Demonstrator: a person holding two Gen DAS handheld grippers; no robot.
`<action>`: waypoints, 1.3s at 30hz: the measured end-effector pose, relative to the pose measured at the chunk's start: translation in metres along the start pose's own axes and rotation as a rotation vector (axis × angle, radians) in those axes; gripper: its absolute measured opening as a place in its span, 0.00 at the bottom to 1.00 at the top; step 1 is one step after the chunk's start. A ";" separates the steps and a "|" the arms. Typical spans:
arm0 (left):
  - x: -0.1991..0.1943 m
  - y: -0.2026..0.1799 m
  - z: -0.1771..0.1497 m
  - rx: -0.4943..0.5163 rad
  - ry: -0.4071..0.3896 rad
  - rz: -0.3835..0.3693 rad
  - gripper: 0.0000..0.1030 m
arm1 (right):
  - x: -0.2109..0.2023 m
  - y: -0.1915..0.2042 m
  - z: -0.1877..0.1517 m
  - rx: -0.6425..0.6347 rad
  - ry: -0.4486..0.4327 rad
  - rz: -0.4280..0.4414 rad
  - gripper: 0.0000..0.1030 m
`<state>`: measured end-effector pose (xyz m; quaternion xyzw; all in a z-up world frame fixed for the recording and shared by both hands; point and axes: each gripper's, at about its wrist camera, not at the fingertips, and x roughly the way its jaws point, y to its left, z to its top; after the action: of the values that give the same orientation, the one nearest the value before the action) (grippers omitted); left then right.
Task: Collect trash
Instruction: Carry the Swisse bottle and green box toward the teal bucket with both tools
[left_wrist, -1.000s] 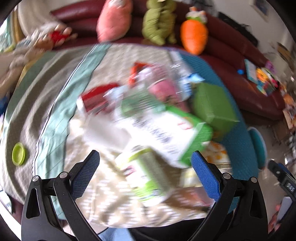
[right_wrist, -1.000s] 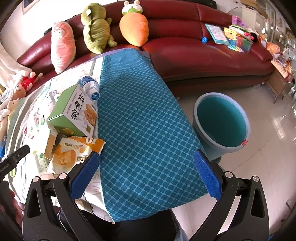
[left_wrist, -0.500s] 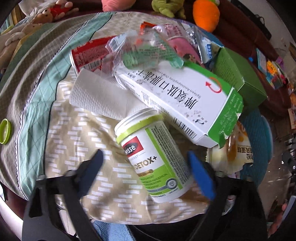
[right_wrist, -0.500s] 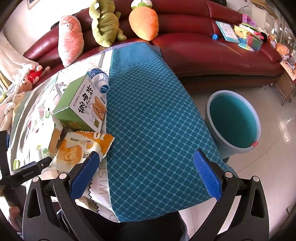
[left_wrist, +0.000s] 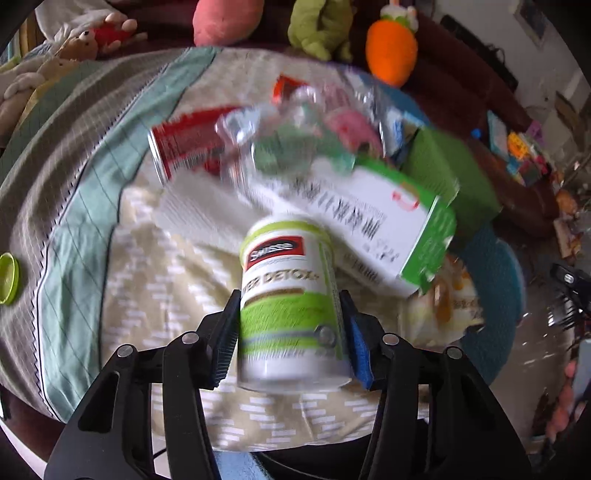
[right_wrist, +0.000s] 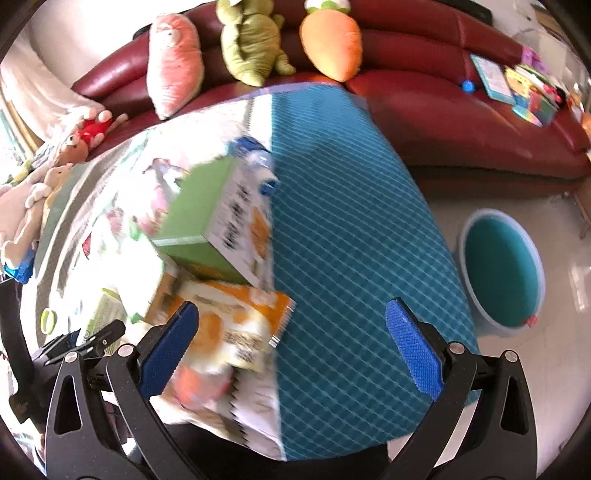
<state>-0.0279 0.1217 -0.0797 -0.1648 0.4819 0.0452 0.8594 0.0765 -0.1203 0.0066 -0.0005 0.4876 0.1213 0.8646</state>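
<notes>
In the left wrist view, a small green lid (left_wrist: 8, 274) lies alone at the far left on the striped cloth (left_wrist: 74, 229). Further right, a red can (left_wrist: 184, 146) lies on its side beside a crumpled clear wrapper (left_wrist: 295, 140) (much of this heap is blurred). In the middle, the left gripper (left_wrist: 290, 332) has just been closing and now clamps a white and green supplement bottle (left_wrist: 290, 295), both blue pads pressed against the bottle's sides, its cap end pointing away from the camera. Just behind the bottle lies a long white and green carton (left_wrist: 369, 210), and behind that a green box (left_wrist: 454, 173). An orange snack packet (left_wrist: 447, 302) lies at the right, below the carton. A carrot plush (left_wrist: 391, 55) sits on the red sofa (left_wrist: 461, 96) behind.

In the right wrist view, soft toys (right_wrist: 40, 177) lie at the far left. The green box (right_wrist: 214, 218) rests on the pale patterned cloth, touching a plastic water bottle (right_wrist: 255, 162) behind it, with the orange snack packet (right_wrist: 236, 317) just in front. The right gripper (right_wrist: 291, 343) stands wide apart and empty, its left pad over the packet and its right pad over the teal quilted cover (right_wrist: 351, 221). At the right, a teal bin (right_wrist: 502, 273) stands on the tiled floor, well apart from the trash.
</notes>
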 end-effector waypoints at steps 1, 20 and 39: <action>-0.005 0.004 0.001 -0.006 -0.012 -0.009 0.50 | 0.001 0.008 0.007 -0.014 -0.003 0.002 0.94; -0.014 0.022 0.055 -0.050 -0.055 -0.131 0.50 | 0.086 0.068 0.066 -0.090 0.152 -0.004 0.65; -0.041 -0.061 0.079 0.112 -0.087 -0.216 0.50 | -0.004 -0.019 0.081 0.102 -0.071 0.169 0.63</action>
<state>0.0293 0.0934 0.0077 -0.1655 0.4252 -0.0677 0.8873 0.1470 -0.1296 0.0504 0.0892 0.4604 0.1688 0.8669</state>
